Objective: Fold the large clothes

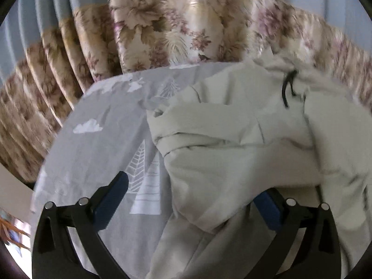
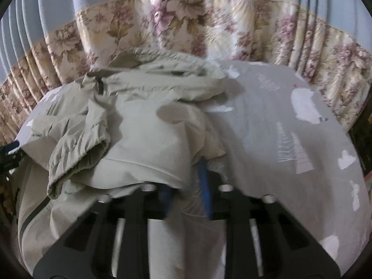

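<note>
Grey bed sheet (image 1: 102,139), printed with white clouds and trees, spread flat across the work surface. Far edge of sheet bordered by a floral curtain (image 1: 162,30) hanging just behind it; plain pale-blue curtain fabric above the floral band. Bare sheet to the left of the garment in the left wrist view. In the right wrist view, a wider bare stretch of sheet (image 2: 290,139) to the right of the garment, reaching to the curtain (image 2: 197,16).

Beige jacket (image 1: 232,144) bunched in a loose heap on the sheet, right of centre in the left wrist view, with a dark drawstring (image 1: 287,88) at the far end. In the right wrist view, jacket (image 2: 139,127) left of centre, an elastic-gathered cuff (image 2: 76,148) lying on top at the left, a dark zipper line along the near left edge.

Left gripper (image 1: 193,200): jaws spread wide. Left finger (image 1: 111,200) above bare sheet, clear of the cloth. Right finger (image 1: 267,211) against the near fold of the jacket, partly hidden by it. No fabric pinched between the fingers.

Right gripper (image 2: 186,186): jaws drawn close together, narrow gap remaining. Near right edge of jacket draped over the left blue pad (image 2: 166,193); right pad (image 2: 205,186) beside the fold. Grip on cloth not determinable owing to motion blur.
</note>
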Action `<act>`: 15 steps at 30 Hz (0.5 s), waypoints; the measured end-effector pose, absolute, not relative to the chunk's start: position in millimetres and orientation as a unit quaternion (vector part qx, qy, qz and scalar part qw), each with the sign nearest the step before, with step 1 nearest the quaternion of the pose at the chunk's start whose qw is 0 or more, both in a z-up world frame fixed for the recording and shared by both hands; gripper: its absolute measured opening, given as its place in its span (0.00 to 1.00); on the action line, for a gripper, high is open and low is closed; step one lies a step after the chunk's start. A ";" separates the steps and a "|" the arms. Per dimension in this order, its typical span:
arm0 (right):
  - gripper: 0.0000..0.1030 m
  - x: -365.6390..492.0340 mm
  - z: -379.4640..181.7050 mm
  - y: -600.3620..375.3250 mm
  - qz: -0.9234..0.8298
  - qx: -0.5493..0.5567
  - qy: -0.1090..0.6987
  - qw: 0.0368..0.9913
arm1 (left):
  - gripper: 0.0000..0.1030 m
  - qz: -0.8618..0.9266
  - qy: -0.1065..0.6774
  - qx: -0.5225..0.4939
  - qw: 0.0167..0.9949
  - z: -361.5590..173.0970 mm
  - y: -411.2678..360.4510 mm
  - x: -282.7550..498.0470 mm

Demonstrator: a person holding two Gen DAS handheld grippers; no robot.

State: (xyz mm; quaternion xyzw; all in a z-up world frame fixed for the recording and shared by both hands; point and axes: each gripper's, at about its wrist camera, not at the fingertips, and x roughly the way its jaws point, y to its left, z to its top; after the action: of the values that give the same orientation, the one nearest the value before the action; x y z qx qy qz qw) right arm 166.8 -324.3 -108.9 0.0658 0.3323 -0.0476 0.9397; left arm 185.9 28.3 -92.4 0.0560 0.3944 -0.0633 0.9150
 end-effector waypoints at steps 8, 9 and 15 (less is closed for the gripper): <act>0.04 188.8 -132.7 -341.7 -0.036 0.104 0.352 0.929 | 0.57 -0.107 0.458 0.064 0.880 -113.1 14.9 206.5; 0.04 189.4 -131.2 -348.4 -0.037 0.111 0.349 0.930 | 0.44 -0.109 0.457 0.077 0.879 -109.7 11.7 205.3; 0.03 205.9 -99.8 -400.4 -0.079 0.090 0.316 0.941 | 0.13 -0.120 0.440 0.040 0.889 -90.7 5.7 207.8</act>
State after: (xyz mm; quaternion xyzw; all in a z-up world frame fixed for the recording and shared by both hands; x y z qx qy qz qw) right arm 205.9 -400.4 -99.8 0.0901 0.3162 -0.0789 0.9411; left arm 207.8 5.7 -90.7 0.0398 0.4404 -0.1201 0.8888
